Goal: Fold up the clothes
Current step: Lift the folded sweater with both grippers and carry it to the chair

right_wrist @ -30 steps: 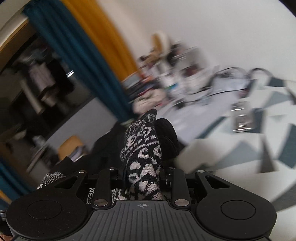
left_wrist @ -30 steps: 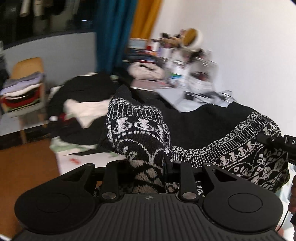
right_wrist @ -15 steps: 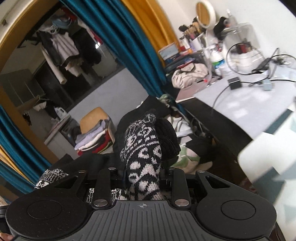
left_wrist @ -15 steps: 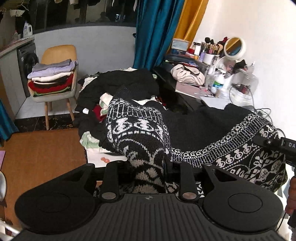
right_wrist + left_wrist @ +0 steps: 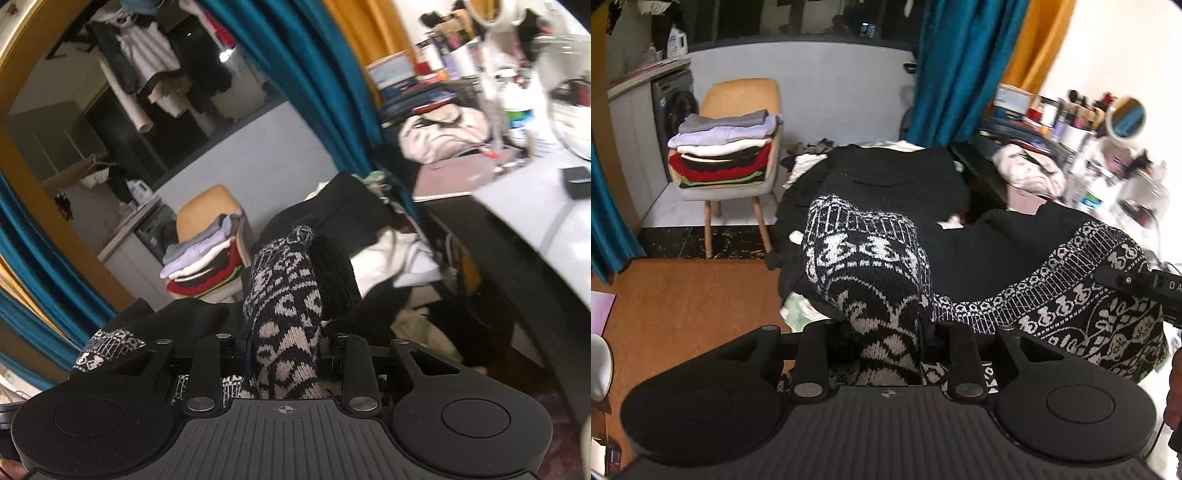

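Each gripper, left [image 5: 886, 332] and right [image 5: 284, 347], pinches an edge of the sweater [image 5: 1015, 266], held aloft unfolded, while a folded stack [image 5: 724, 151] sits on the chair [image 5: 738, 92] and a heap [image 5: 886, 177] remains.

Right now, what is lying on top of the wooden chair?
A stack of folded clothes fills the chair seat: grey on top, then lilac, white, black, red and green layers. The seat beneath is covered.

Each camera sat just behind its tool, looking forward and slightly down along the fingers, very close to the patterned sweater [image 5: 871, 273]. The left view faced the chair [image 5: 738, 99]; the right view was rolled. Both shared the chair's folded stack [image 5: 207, 266], the teal curtain [image 5: 956, 62] and the cluttered counter [image 5: 524, 188].
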`<state>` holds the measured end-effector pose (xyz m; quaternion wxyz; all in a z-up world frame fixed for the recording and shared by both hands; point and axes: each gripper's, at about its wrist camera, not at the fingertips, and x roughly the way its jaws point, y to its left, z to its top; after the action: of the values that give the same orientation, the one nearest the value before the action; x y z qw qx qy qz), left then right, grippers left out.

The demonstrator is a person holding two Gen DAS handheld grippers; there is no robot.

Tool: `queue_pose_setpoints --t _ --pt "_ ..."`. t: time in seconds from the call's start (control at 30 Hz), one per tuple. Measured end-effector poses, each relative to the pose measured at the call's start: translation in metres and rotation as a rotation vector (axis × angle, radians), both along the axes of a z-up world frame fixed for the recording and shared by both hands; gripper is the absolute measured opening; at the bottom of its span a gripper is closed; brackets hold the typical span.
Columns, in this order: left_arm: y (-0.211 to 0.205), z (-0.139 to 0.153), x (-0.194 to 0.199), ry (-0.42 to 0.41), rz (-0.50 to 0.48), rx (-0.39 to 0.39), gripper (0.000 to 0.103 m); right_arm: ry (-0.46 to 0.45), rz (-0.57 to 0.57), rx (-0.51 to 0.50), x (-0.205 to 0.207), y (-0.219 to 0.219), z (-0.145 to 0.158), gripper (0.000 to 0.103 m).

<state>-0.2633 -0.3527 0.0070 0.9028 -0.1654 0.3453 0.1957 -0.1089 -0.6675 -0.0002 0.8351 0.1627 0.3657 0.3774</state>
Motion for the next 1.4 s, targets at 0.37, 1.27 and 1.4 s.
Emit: queue_pose_setpoints --t 0.37,1.27,1.4 --pt "0.223 -0.016 0.034 0.017 -0.053 -0.016 0.028 0.049 -0.047 -0.056 0.035 0.222 -0.02 0.025" --pt "0.666 -0.021 0.2 0.078 0.155 0.045 0.028 0.092 0.091 0.031 0.221 0.718 -0.051 0.025" --pt "0.731 -0.01 0.242 0.066 0.181 0.054 0.028 0.084 0.153 0.03 0.287 0.796 -0.034 0.025"
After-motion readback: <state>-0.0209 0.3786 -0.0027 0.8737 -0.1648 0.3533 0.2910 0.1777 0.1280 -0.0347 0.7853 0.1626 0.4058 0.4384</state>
